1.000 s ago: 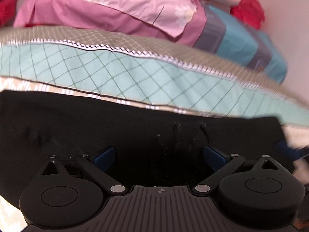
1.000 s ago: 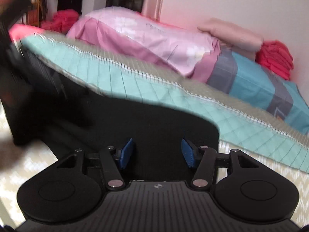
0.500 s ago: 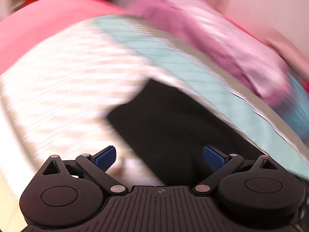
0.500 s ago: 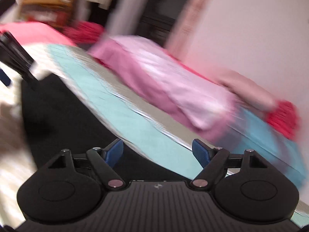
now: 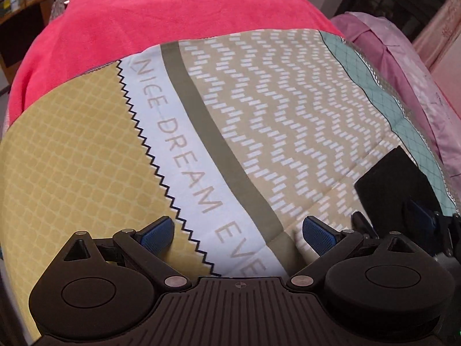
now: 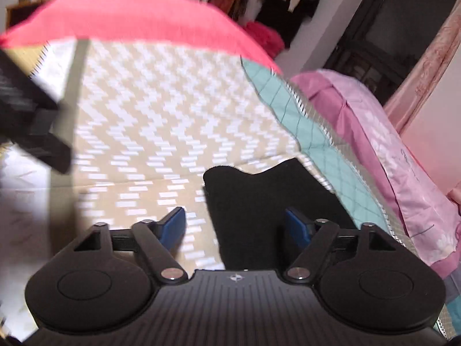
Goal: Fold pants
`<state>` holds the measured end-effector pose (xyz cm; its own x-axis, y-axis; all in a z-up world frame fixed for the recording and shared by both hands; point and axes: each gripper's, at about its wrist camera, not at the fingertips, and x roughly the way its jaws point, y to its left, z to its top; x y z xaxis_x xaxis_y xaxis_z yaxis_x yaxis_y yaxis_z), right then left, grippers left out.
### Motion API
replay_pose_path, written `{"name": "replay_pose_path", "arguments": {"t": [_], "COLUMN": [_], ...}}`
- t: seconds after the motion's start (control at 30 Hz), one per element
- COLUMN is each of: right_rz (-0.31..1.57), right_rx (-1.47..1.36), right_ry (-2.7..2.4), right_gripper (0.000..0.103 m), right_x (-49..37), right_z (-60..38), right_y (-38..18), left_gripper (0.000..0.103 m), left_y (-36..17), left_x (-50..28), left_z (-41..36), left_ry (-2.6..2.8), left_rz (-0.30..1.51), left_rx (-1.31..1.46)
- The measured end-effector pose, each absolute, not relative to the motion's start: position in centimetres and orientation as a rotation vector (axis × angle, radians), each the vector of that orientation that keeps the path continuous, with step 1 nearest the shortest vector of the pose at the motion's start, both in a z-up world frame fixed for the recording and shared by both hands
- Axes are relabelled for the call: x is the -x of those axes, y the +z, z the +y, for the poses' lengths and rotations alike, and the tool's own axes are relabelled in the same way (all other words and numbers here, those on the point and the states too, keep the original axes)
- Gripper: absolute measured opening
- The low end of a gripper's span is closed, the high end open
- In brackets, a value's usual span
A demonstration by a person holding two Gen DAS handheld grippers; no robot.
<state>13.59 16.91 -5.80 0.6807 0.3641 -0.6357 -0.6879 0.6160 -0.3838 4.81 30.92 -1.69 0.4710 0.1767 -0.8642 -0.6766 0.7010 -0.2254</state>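
The black pants (image 6: 259,201) lie folded into a small dark bundle on the patterned bedspread (image 6: 161,115). In the right wrist view they lie just ahead of my right gripper (image 6: 234,226), which is open and empty above them. In the left wrist view the pants (image 5: 394,181) show at the far right edge. My left gripper (image 5: 237,230) is open and empty over the bedspread's lettered white stripe (image 5: 184,155), well left of the pants. The right gripper's blue pad (image 5: 417,216) shows beside the pants there.
A red blanket (image 5: 161,8) covers the far part of the bed. A pink quilt (image 6: 383,150) lies along the right side by the wall. A teal quilted band (image 6: 291,115) borders the bedspread. The left gripper's dark body (image 6: 26,109) shows blurred at left in the right wrist view.
Both grippers have let go of the pants and swung left and away. The right jaws opened wider. The pants now lie as a small folded bundle.
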Motion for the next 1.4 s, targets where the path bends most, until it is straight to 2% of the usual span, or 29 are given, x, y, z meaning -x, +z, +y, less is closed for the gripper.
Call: {"name": "replay_pose_path", "arguments": {"t": [0.03,0.1,0.17,0.4,0.6,0.73,0.83,0.93,1.07,1.13,1.17,1.23,1.3,1.37,1.4], "right_rz": [0.551,0.572,0.609,0.703,0.703,0.668,0.575,0.493,0.487,0.551,0.639,0.794,0.722,0.642,0.628], "right_rx": [0.648,0.588,0.520,0.057,-0.172,-0.275,-0.315,-0.314,-0.385,-0.454,-0.449,-0.530,-0.672,-0.589,-0.548], "right_ry": [0.625,0.613,0.643,0.672,0.668,0.645,0.611,0.534,0.360,0.231,0.139,-0.029,-0.014,-0.098,-0.107], "right_gripper": [0.073,0.043,0.022,0.020,0.020,0.020,0.020,0.020,0.020,0.022,0.028,0.030,0.037,0.074,0.077], "right_x": [-14.2,-15.5,-16.8,-20.5,-20.0,-18.4,-16.8,-14.6,-11.2,-9.9,-9.9,-9.6,-8.1,-7.6,-8.1], "right_z": [17.2,16.8,15.8,6.9,-1.6,-7.1,-11.5,-16.6,-24.9,-29.1,-30.5,-33.2,-35.2,-35.0,-34.7], "right_y": [-6.1,-6.0,-5.4,1.7,6.4,7.7,8.8,9.7,7.0,3.4,1.0,-2.8,-3.2,-1.9,-1.5], "left_gripper": [0.103,0.103,0.103,0.103,0.103,0.103,0.103,0.103,0.103,0.103,0.103,0.103,0.103,0.103,0.103], "left_y": [-1.6,-1.6,-1.7,-2.0,-1.8,-2.9,-4.4,-4.1,-2.8,-2.2,-1.9,-1.3,-0.3,0.8,1.2], "left_x": [-4.8,-5.4,-6.0,-9.2,-12.6,-15.7,-17.1,-16.3,-14.3,-13.2,-12.6,-11.5,-10.3,-10.1,-10.5], "left_z": [31.0,30.6,29.8,22.0,11.5,7.0,3.9,3.0,1.5,0.7,0.7,0.7,1.0,1.4,1.5], "left_ry": [0.554,0.532,0.482,0.242,0.048,-0.004,0.026,-0.030,-0.225,-0.341,-0.386,-0.461,-0.491,-0.481,-0.465], "left_rz": [0.943,0.948,0.952,1.011,1.025,1.031,1.056,1.049,1.013,1.011,1.015,1.027,1.010,0.984,0.977], "left_rx": [0.598,0.584,0.566,0.493,0.339,0.321,0.209,0.209,0.116,0.070,0.059,0.041,0.010,-0.010,-0.006]}}
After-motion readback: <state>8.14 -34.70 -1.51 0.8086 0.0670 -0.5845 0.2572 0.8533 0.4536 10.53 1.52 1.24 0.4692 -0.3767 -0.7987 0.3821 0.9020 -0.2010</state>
